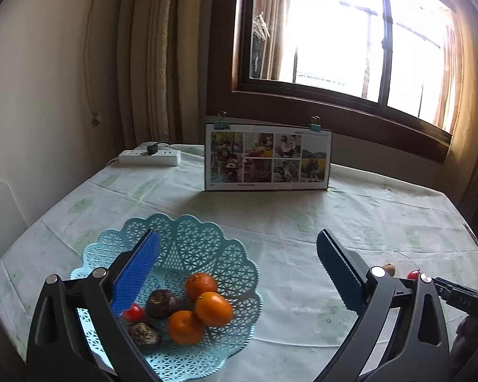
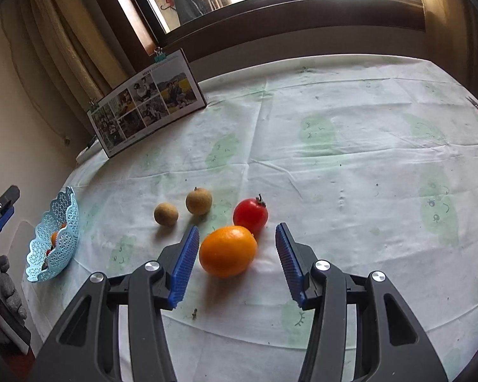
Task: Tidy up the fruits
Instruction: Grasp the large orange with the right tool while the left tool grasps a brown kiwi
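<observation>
Blue-padded and spread wide, the right gripper [image 2: 235, 261] straddles an orange [image 2: 228, 251] on the table, its pads on either side but not yet touching the skin. The left gripper [image 1: 237, 273] is also spread and holds nothing, hovering over the near rim of the basket [image 1: 188, 235], which sits toward the table's left edge.

By my reading the job is a little over half done. The basket already carries three oranges [image 1: 213, 308], two dark brown fruits [image 1: 160, 299] and a small red one [image 1: 133, 312]. Left out on the cloth, nearer the table's front edge, are the straddled orange, a tomato [image 2: 250, 215] just behind it (close enough that they look to be touching) and two small tan fruits [image 2: 199, 201] to their left.

A photo board [image 1: 267, 156] stands toward the far edge under the window, with a power strip [image 1: 149, 157] in the far left corner; both are well apart from the fruit. Nothing blocks the way from the loose fruit to the basket. The one risk I see is the tomato: closing on the orange could nudge it and set it rolling.
</observation>
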